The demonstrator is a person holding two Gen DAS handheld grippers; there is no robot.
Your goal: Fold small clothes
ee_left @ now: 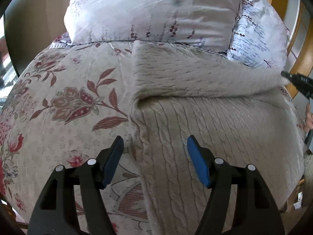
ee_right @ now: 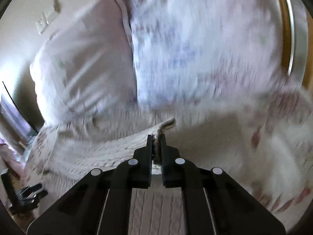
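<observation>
Covering most of the left wrist view: bed quilt (ee_left: 68, 101), cream with red-brown floral print. Two pillows at the far end: pale one with purple sprigs (ee_left: 152, 15), bluish one (ee_left: 260, 39) beside it on the right. Wooden frame (ee_left: 305, 58) curves past the right edge.

Beige cable-knit garment (ee_left: 205, 127) lies on the quilt, right of centre. Near part is flat, cables running away from the camera. Far part is doubled back over it, showing the rougher reverse side; fold crease runs left to right across the middle. Far-right corner of that flap is lifted toward the right edge.

Left claw (ee_left: 155, 146): released, blue pads well apart, nothing between them. It hovers at the garment's left edge; left finger (ee_left: 113, 160) over the quilt, right finger (ee_left: 197, 160) over the knit. Cannot tell whether the pads touch fabric.

Right claw (ee_right: 156, 139): clenched on the knit garment's edge (ee_right: 117, 148); a thin bunch of knit sits between the jaws, and a corner sticks out past the tips. The garment trails down and to the left from the grip. This view is heavily motion-blurred; the pillows are smeared behind it. The right claw's tip (ee_left: 293, 78) also shows at the right edge of the left view, at the lifted corner.
</observation>
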